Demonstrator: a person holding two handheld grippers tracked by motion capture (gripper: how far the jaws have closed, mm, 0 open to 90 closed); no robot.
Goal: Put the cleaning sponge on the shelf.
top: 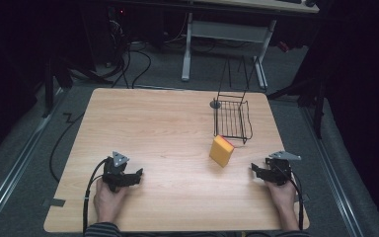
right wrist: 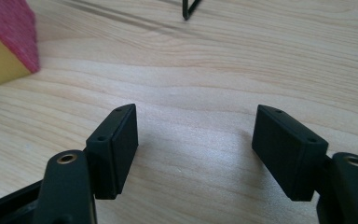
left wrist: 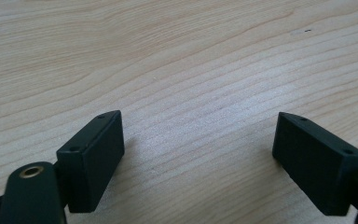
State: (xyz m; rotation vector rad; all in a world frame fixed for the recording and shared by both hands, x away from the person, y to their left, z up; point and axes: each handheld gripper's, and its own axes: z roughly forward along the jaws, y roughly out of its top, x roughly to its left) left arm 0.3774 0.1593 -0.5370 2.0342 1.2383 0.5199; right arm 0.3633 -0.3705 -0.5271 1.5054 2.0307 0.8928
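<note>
A yellow sponge [top: 221, 151] with a red scouring face stands on edge right of the table's middle, just in front of a black wire rack [top: 232, 118]. My left gripper [top: 137, 177] rests near the front left of the table, held by a hand, jaws wide apart over bare wood [left wrist: 198, 140]. My right gripper [top: 254, 170] sits at the front right, a short way right of the sponge, and is open too [right wrist: 193, 140]. In the right gripper view the sponge [right wrist: 4, 42] shows at the upper left and a rack leg [right wrist: 189, 9] at the top.
The wooden table [top: 153, 128] is bare across its left and middle. A small dark round object [top: 215, 104] sits by the rack's far left corner. Cables trail from both grippers over the front edge. A desk frame [top: 224, 39] and cables stand on the floor beyond.
</note>
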